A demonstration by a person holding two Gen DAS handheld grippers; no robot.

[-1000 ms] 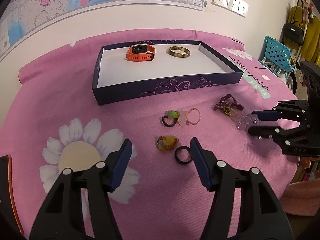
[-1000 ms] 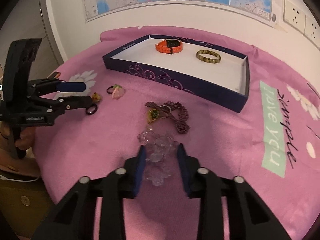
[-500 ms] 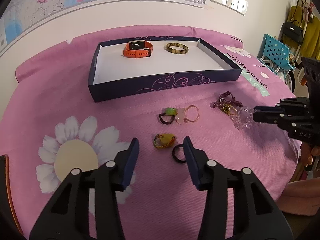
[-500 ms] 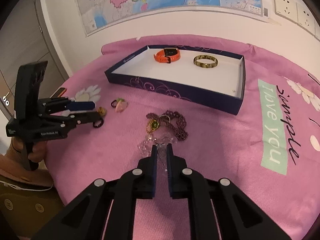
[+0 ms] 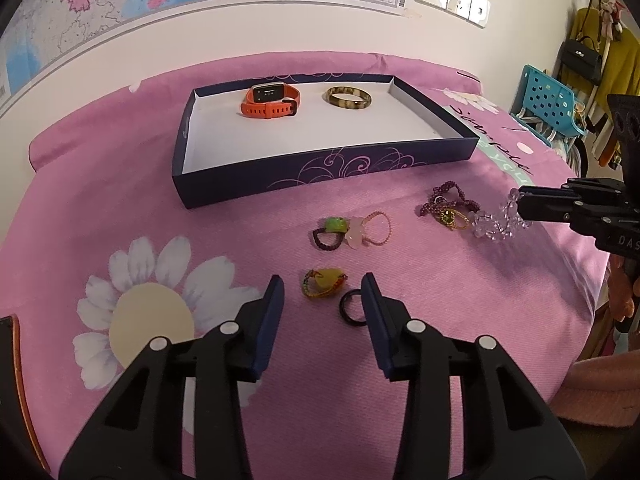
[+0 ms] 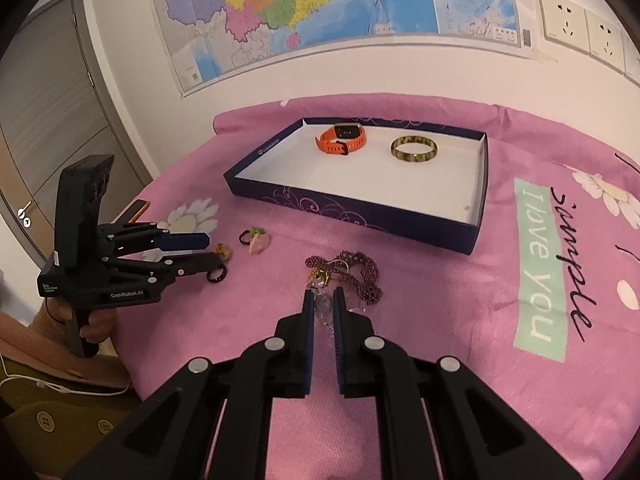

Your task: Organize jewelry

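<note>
My right gripper (image 6: 323,294) is shut on a clear crystal bracelet (image 6: 323,305), which dangles from its tips just above the pink cloth (image 5: 496,224). Beside it lies a purple bead necklace (image 6: 362,274) with a gold piece. My left gripper (image 5: 321,284) hovers over the cloth with its jaws closing and nothing pressed between the pads. A yellow beaded piece (image 5: 323,280) lies just ahead of its tips and a black ring (image 5: 351,312) beside its right finger. The navy box (image 5: 320,178) holds an orange watch (image 5: 271,101) and a brown bangle (image 5: 347,98).
A green-and-dark ring (image 5: 330,232) and a pink bead bracelet (image 5: 376,228) lie between the box and my left gripper. A phone (image 6: 134,210) rests at the cloth's left edge. A blue chair (image 5: 548,104) and hanging bags stand at the right. A hand (image 6: 90,328) grips the left tool.
The right jaws came together on the crystal bracelet and raised it slightly off the cloth. The left jaws narrowed while that gripper stayed over the yellow piece and black ring.
</note>
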